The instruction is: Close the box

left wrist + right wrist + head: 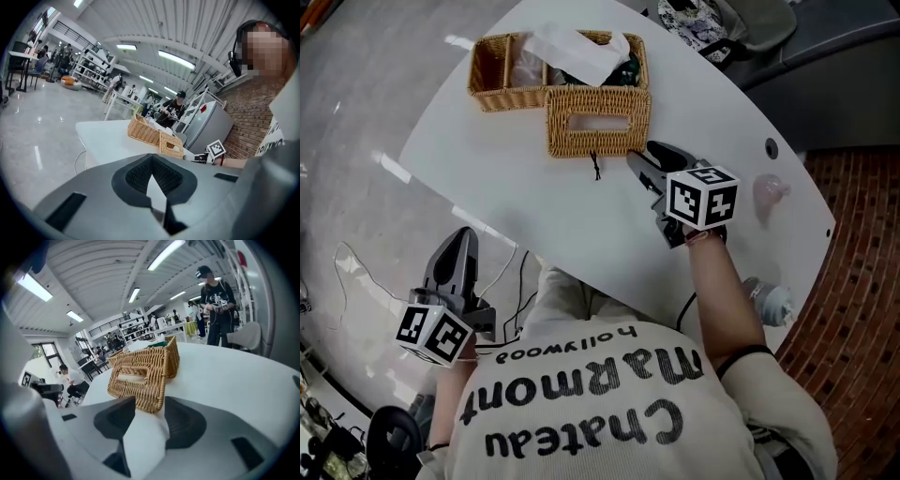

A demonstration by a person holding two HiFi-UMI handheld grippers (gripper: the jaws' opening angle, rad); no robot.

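Wicker box [502, 70] contents mostly hidden under white tissue [578, 52]; patterned bag [689, 21] cut off by top edge.

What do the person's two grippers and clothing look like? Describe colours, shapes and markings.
The left gripper and right gripper are grey with dark-lined jaws, each carrying a white cube of black square markers. The person wears a cream top with dark lettering.

White table [487, 192], glossy grey floor [356, 94], brick wall [246, 112] alongside
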